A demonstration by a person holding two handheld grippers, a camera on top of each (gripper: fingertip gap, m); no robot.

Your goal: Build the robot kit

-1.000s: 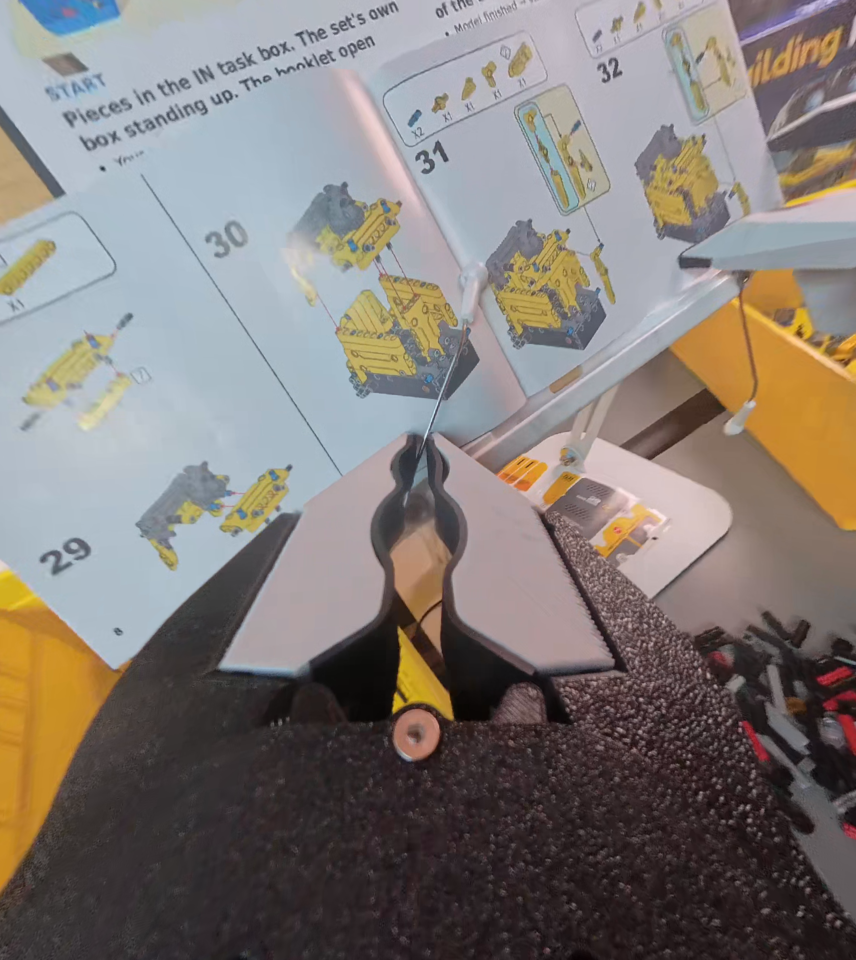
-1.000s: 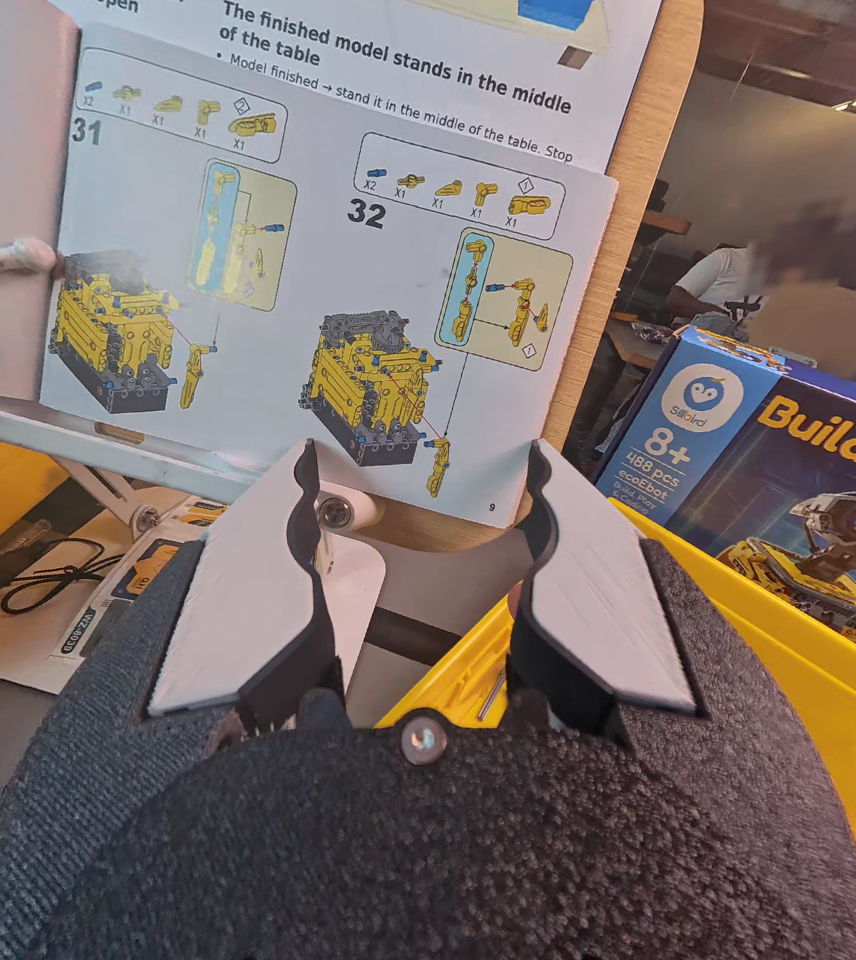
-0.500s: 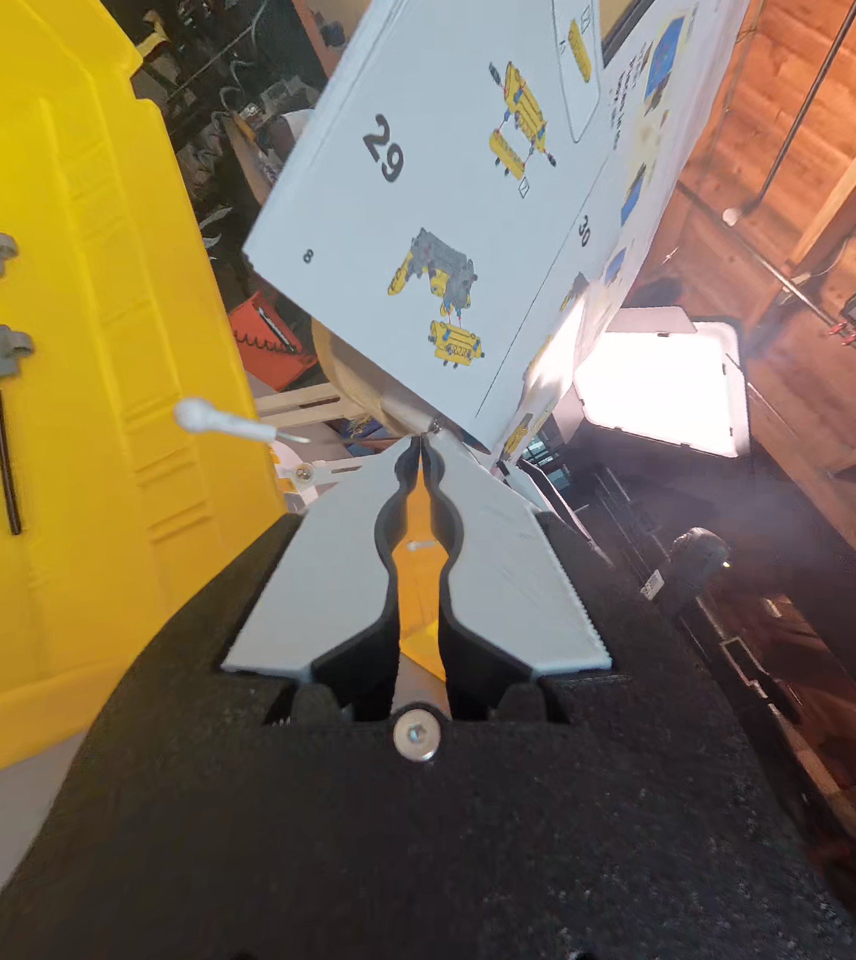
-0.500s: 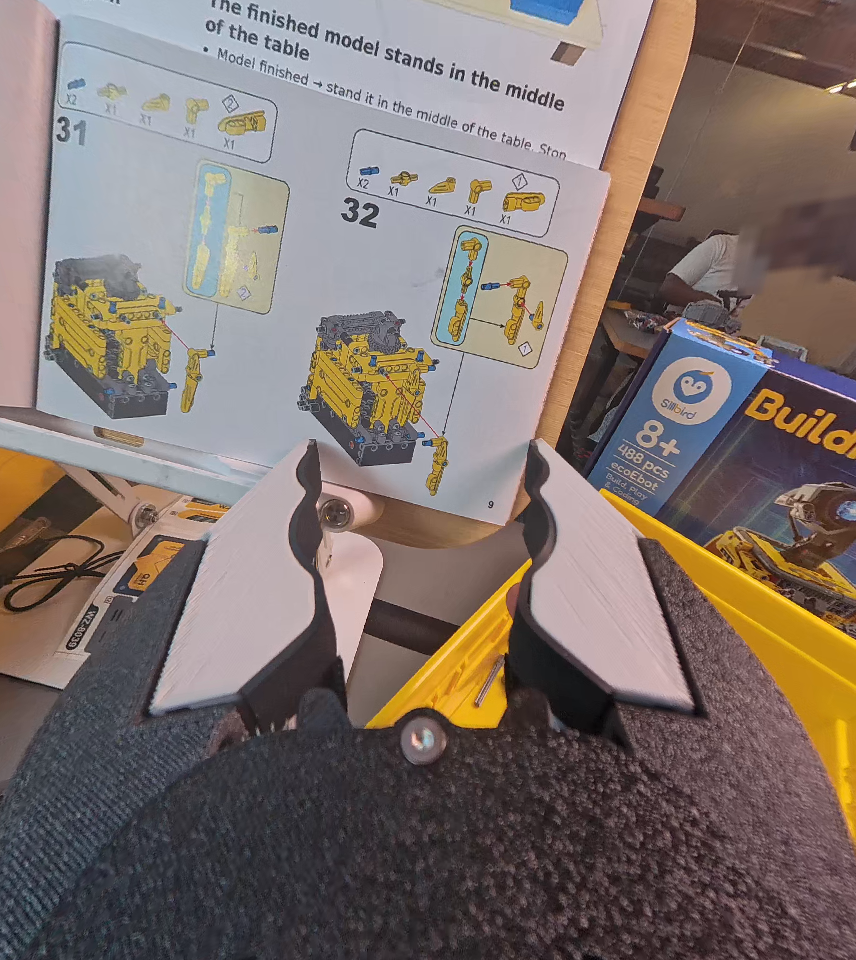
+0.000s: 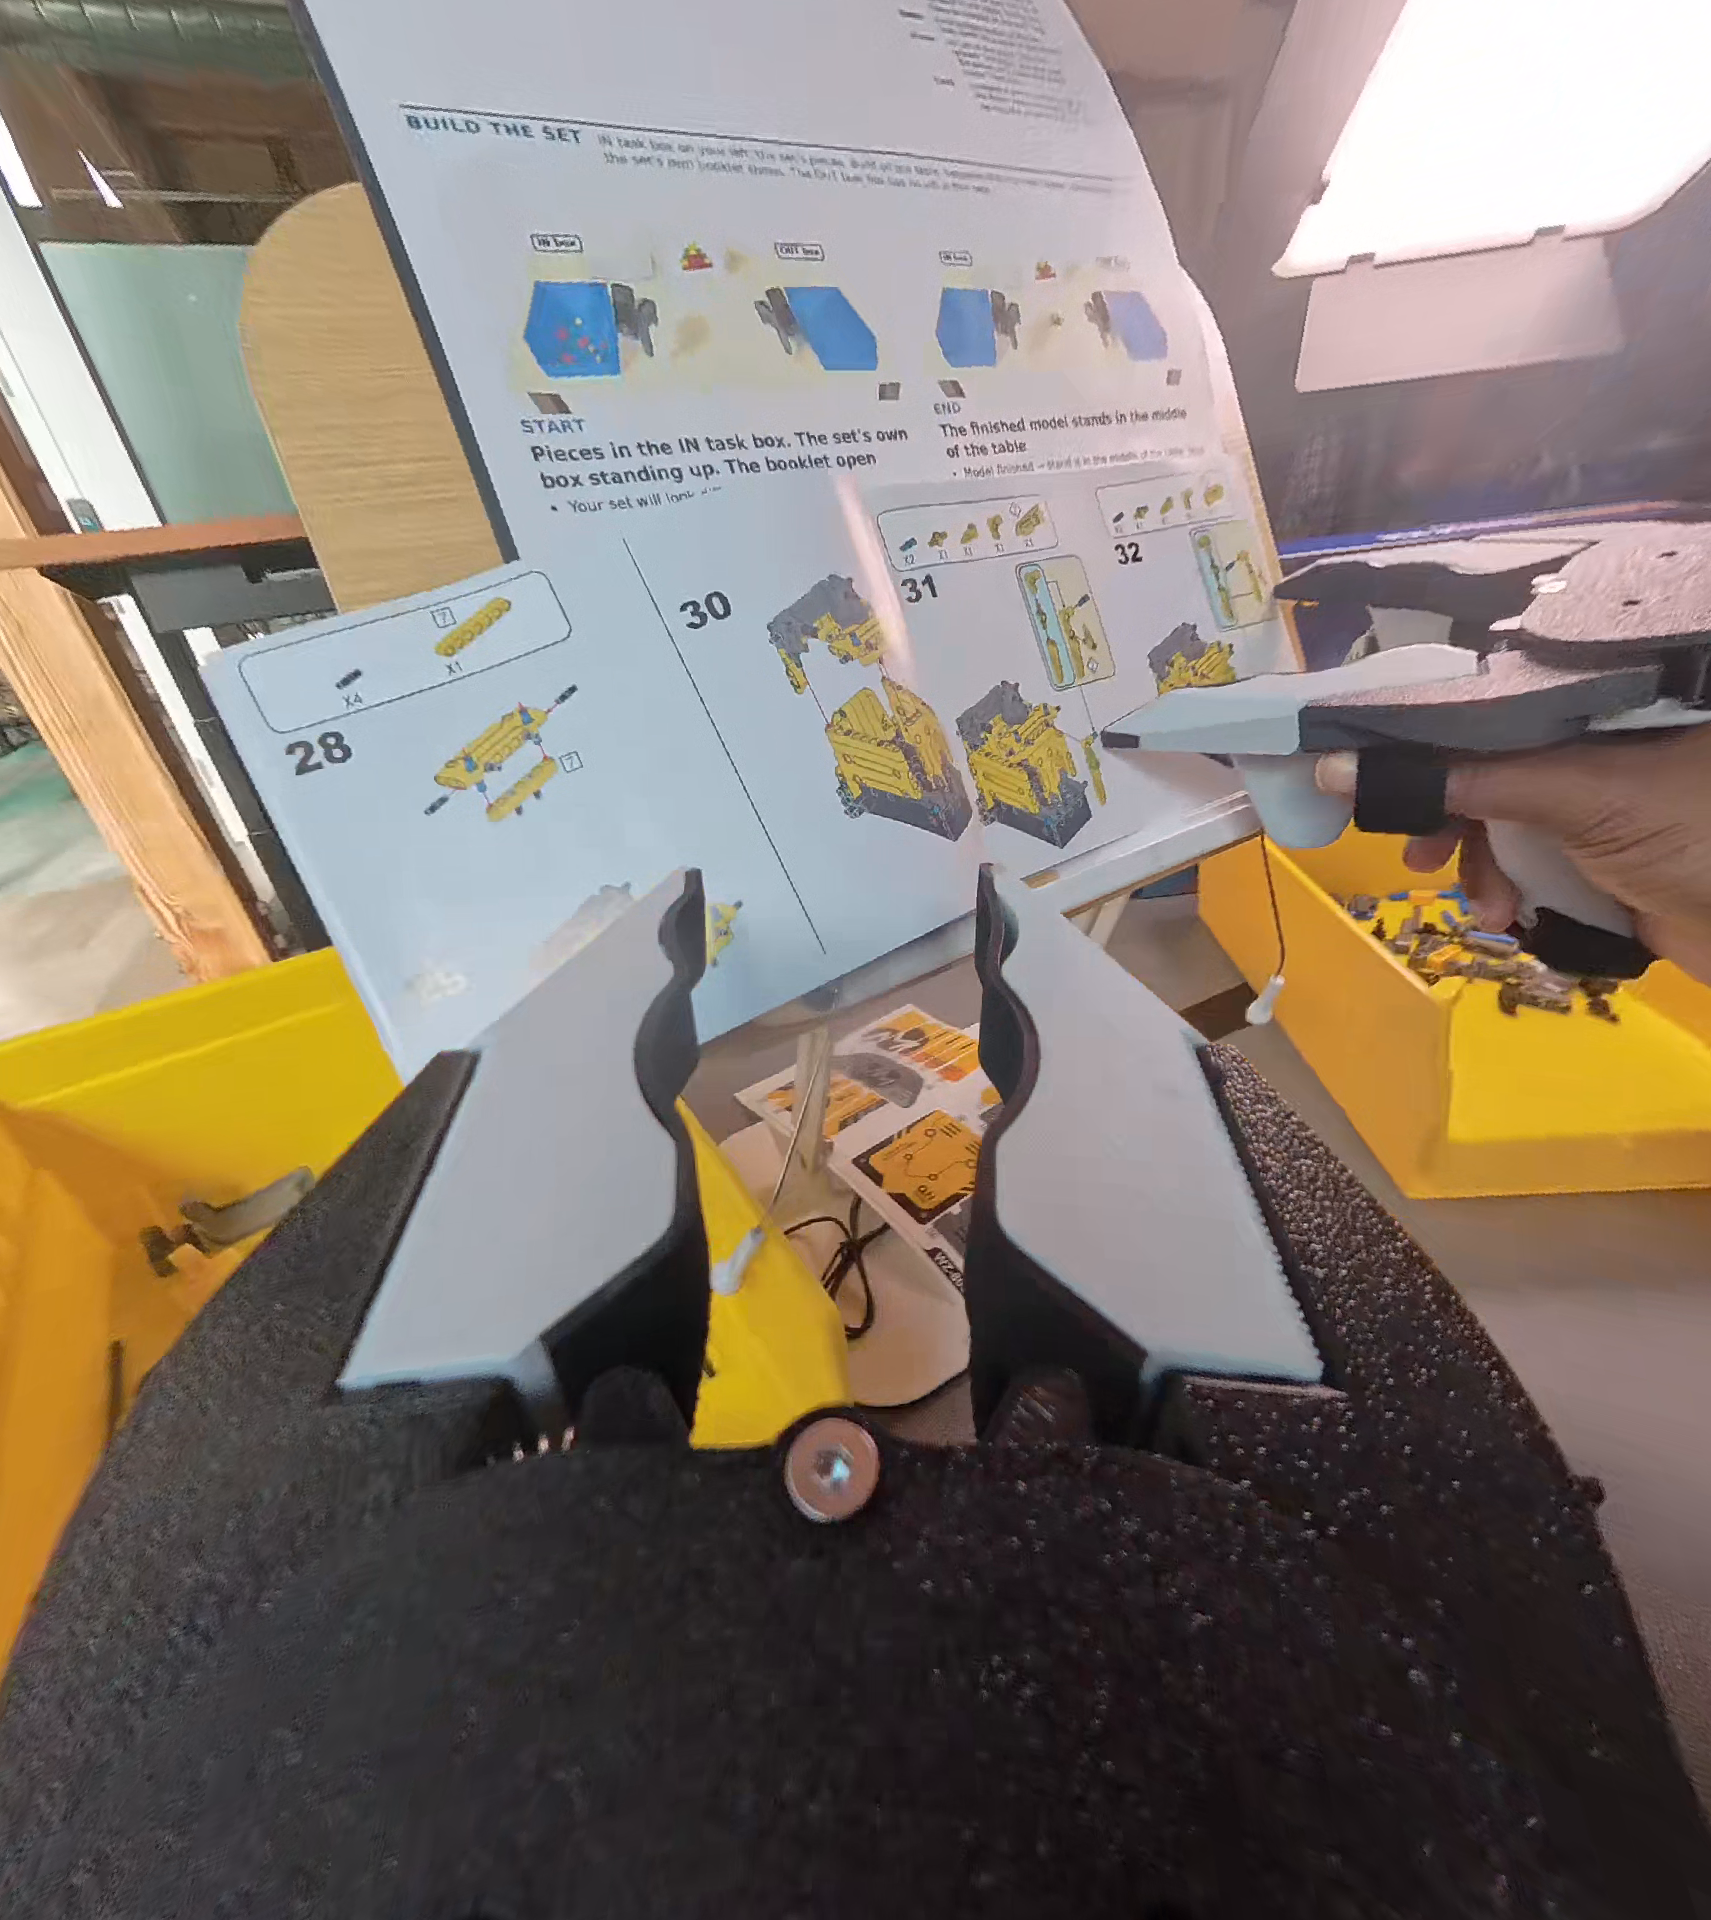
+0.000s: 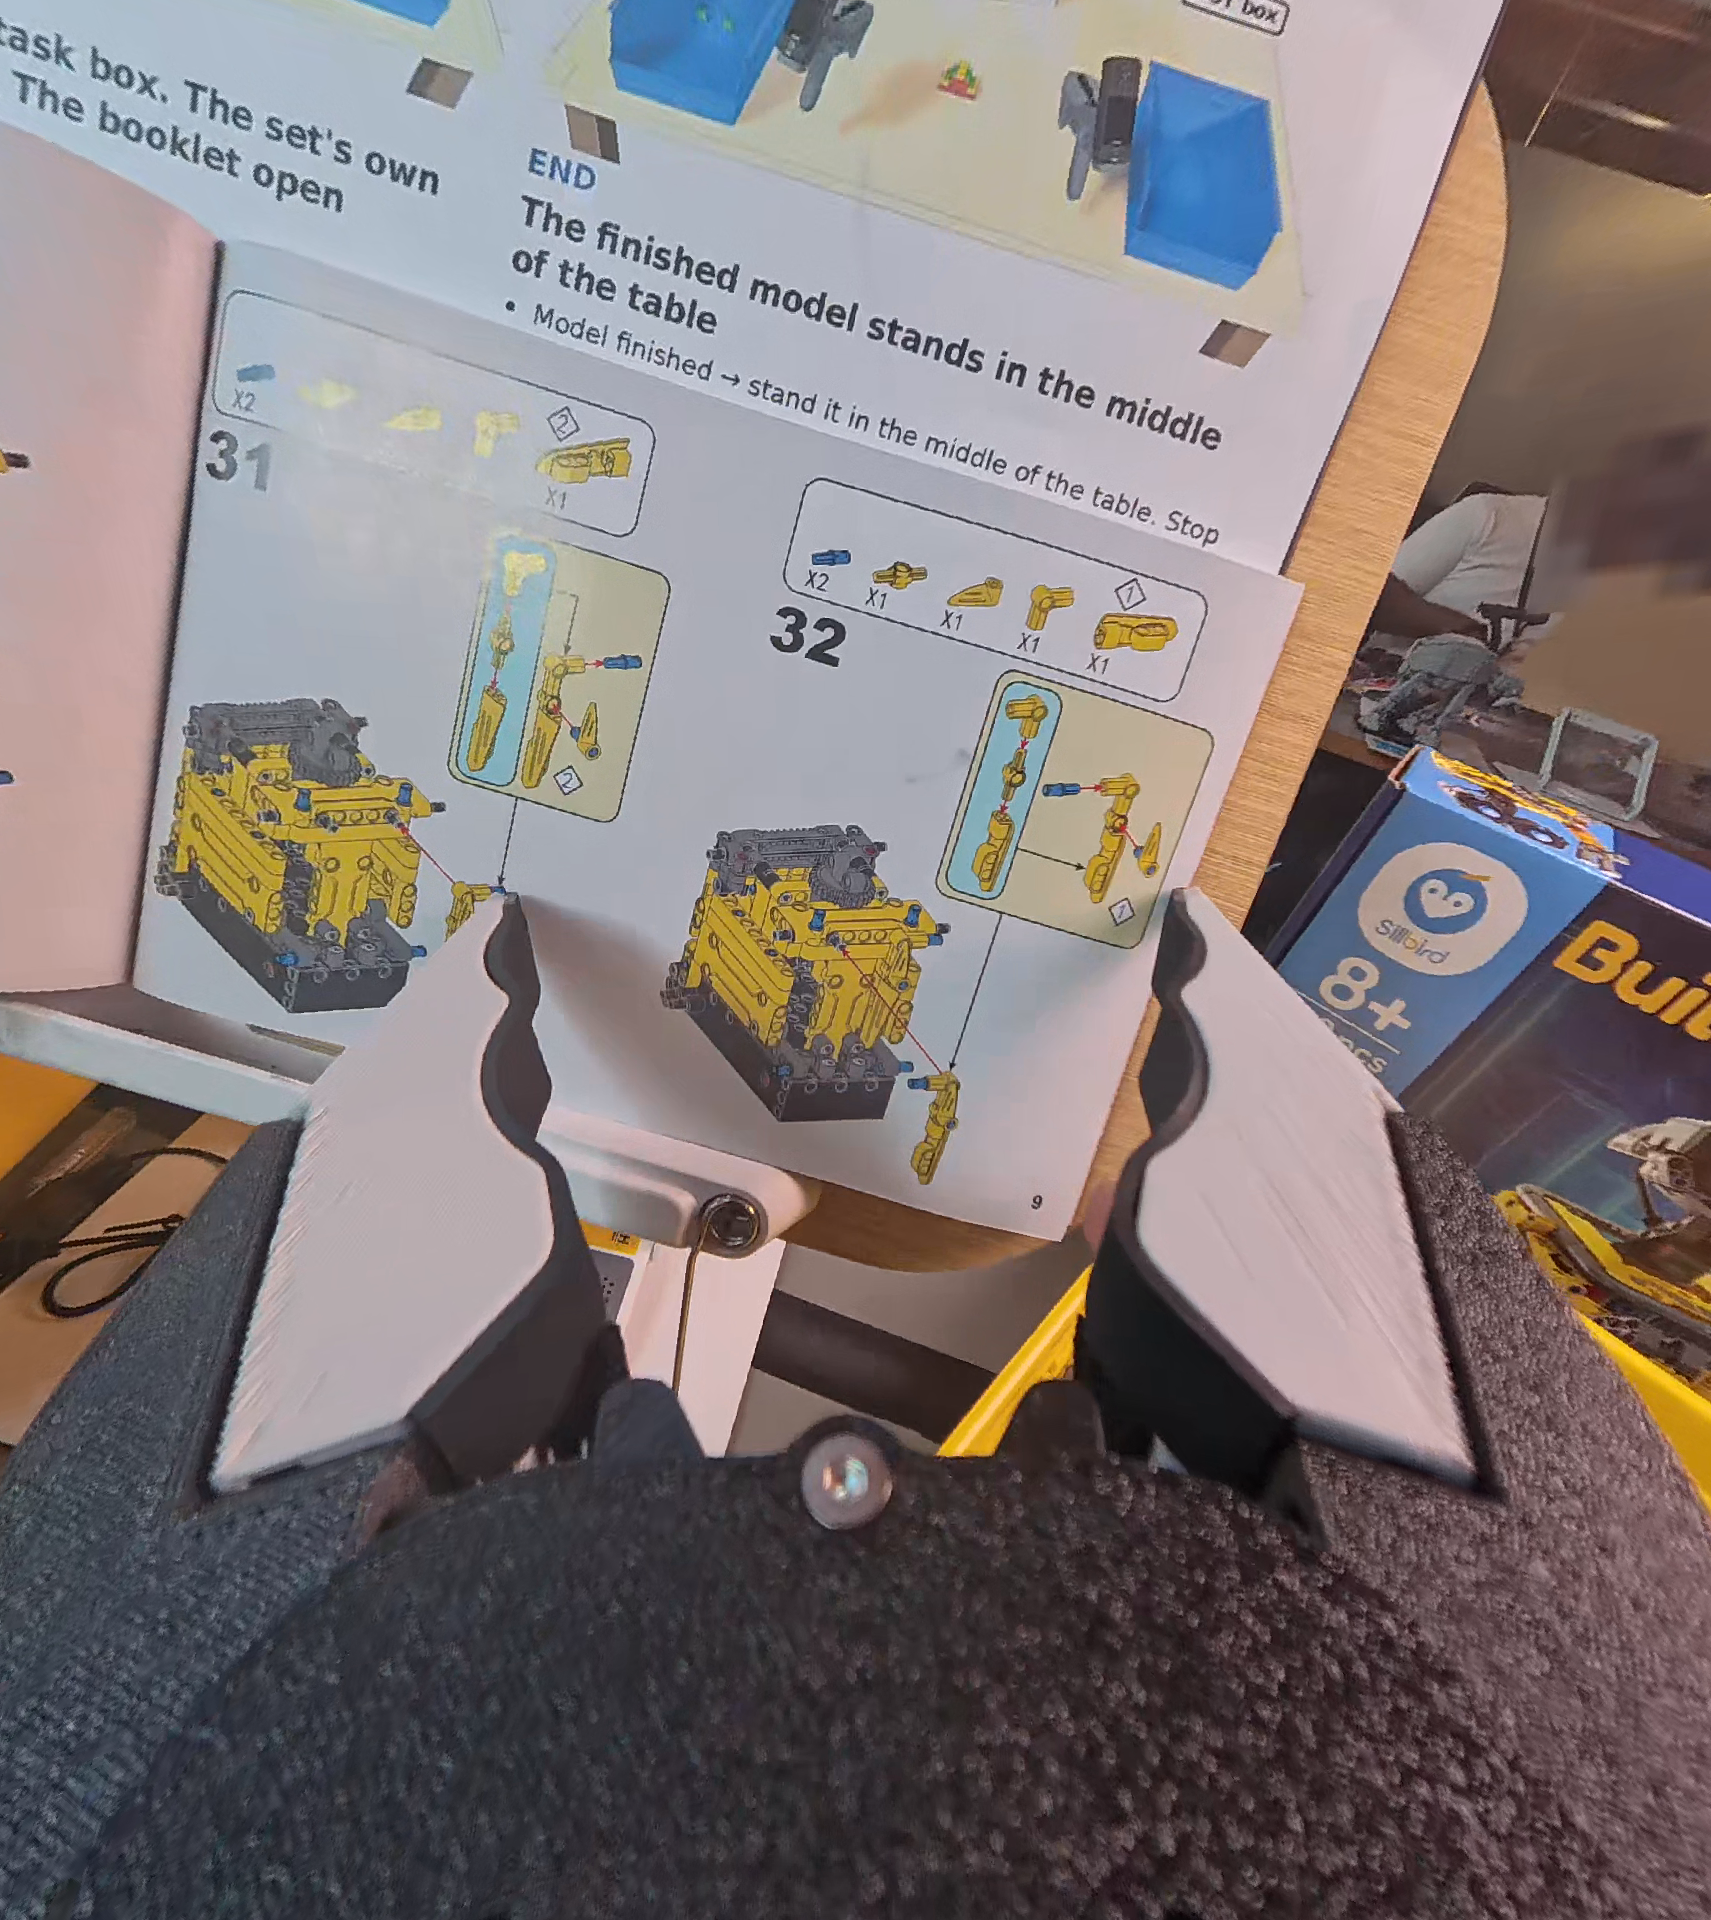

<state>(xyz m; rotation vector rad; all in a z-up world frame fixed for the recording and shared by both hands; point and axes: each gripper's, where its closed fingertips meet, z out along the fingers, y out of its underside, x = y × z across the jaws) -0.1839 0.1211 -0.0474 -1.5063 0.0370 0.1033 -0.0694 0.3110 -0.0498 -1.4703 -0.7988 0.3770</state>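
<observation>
An open instruction booklet (image 5: 685,748) stands on a white book stand (image 5: 892,1340), in front of a large printed sheet (image 5: 778,312). My left gripper (image 5: 833,894) is open and empty, just short of the lower edge of the booklet's left page. My right gripper (image 6: 843,904) is open wide and empty, close in front of the booklet's right page (image 6: 726,748). In the left wrist view it (image 5: 1126,740) comes in from the right, held by a hand (image 5: 1609,862), with its tip at the right page.
A yellow bin (image 5: 155,1091) sits at the left. A second yellow bin (image 5: 1350,1039) with small parts is at the right. A blue set box (image 6: 1609,1039) stands behind it. The stand's wire page holders (image 5: 1266,1003) and a black cable (image 5: 851,1278) hang by its base.
My left gripper was shut at the left page's lower edge and swung far left; now it faces the booklet, open. My right gripper has moved closer to the right page and opened wider.
</observation>
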